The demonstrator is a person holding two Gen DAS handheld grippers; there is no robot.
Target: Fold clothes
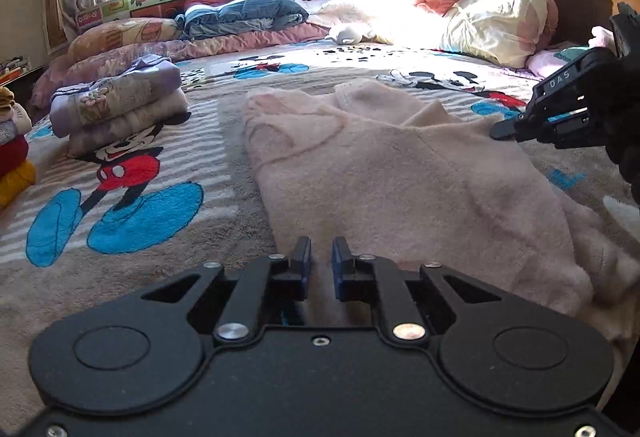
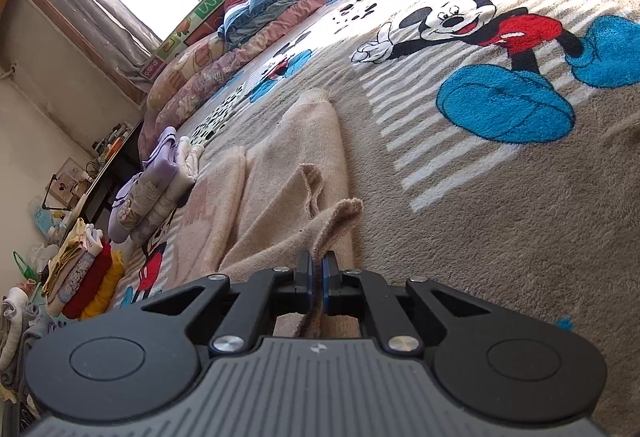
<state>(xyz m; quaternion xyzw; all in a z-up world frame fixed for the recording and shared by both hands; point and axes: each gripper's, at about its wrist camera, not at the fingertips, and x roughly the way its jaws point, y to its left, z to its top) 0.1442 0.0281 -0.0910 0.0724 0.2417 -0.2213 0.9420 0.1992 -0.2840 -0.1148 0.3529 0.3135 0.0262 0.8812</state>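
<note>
A pale pink fleecy garment (image 1: 400, 165) lies half-spread on the bed (image 1: 160, 237); the right hand-held gripper (image 2: 316, 269) pinches its edge, the left hand-held gripper (image 1: 321, 257) is slightly parted and empty; folded stacks (image 1: 120, 105) wait nearby.

Both grippers (image 1: 322, 251) (image 2: 316, 263) blk w/ blue pads, silver screws; right's top ribbed grey.

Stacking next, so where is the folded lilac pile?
In the left wrist view, the folded lilac pile sits on the cartoon blanket, left of the pink garment.

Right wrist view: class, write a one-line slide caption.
Right gripper shut on an edge of the pink fleece garment spread over a cartoon-mouse blanket.
</note>
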